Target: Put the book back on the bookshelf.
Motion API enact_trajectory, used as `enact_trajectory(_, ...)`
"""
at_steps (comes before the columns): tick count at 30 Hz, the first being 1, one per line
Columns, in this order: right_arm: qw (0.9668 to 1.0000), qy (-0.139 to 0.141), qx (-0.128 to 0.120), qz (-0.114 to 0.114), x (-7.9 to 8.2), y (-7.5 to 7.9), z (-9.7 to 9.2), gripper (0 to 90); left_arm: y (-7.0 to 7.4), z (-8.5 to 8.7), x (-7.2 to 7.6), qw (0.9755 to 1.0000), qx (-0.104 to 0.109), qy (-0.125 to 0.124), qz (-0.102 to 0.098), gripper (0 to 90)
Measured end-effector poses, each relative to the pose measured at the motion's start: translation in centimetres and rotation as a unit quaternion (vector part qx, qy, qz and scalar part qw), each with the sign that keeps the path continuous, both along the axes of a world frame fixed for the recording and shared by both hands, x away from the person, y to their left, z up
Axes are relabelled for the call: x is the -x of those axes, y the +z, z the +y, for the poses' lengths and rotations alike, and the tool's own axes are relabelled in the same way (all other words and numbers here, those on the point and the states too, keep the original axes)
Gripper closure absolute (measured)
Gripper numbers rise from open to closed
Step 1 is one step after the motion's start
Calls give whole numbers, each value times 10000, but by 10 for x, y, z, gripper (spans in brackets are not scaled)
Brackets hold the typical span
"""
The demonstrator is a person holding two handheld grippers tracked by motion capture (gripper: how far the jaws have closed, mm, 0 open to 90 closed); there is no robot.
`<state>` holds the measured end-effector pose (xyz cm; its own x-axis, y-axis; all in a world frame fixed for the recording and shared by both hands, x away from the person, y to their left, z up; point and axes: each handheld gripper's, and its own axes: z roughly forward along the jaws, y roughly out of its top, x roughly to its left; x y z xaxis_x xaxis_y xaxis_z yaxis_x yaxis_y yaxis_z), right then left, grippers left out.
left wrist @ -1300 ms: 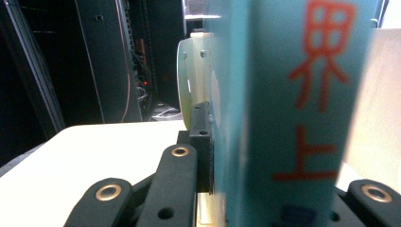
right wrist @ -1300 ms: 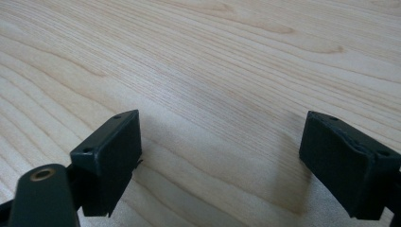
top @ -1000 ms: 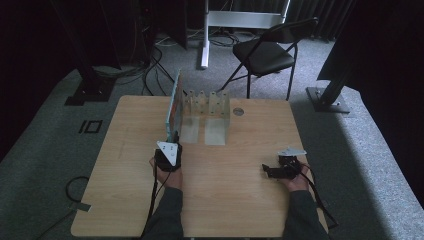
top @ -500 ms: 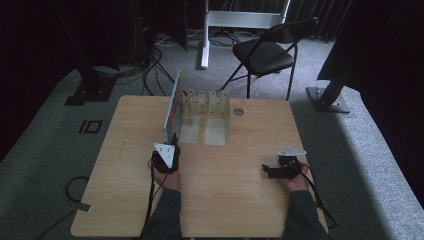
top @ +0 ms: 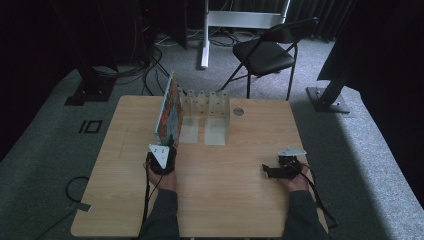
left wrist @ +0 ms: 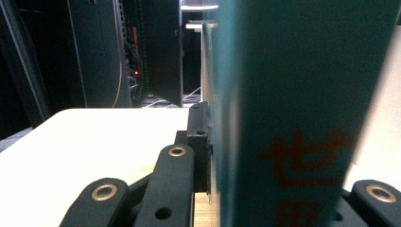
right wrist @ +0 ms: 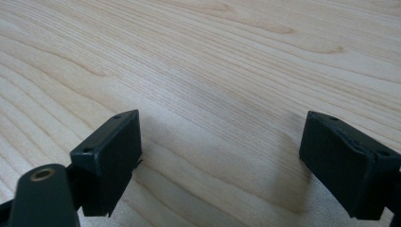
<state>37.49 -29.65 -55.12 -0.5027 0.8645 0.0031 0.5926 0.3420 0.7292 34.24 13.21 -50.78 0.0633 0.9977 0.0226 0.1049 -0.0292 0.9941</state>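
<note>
Pale, smooth, matt wood-grain table; matt black plastic jaws with brass-coloured rivets; glossy teal book; clear plastic rack.

We see the high view dim and soft, with daylight brightening the floor beyond the right gripper. The book between the left gripper's jaws is blurred; the table is sharp.

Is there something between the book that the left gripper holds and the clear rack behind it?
Nothing visible. The left gripper holds the book upright by its near edge, and its far edge already reaches the rack's left end.
</note>
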Motion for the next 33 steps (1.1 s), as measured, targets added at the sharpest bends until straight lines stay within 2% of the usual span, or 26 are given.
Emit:
enact_trajectory(9, 10000, 2, -1, 2, 0, 0, 0, 134, 0, 2, 1, 9999, -141, -59, 2, 766)
enact_trajectory(18, 10000, 3, 0, 1, 0, 0, 0, 134, -1, 8, 4, 9996, -259, -129, 70, 658)
enact_trajectory(33, 10000, 5, 1, 0, 0, 0, 0, 134, -1, 17, 11, 9981, -361, -445, 221, 592)
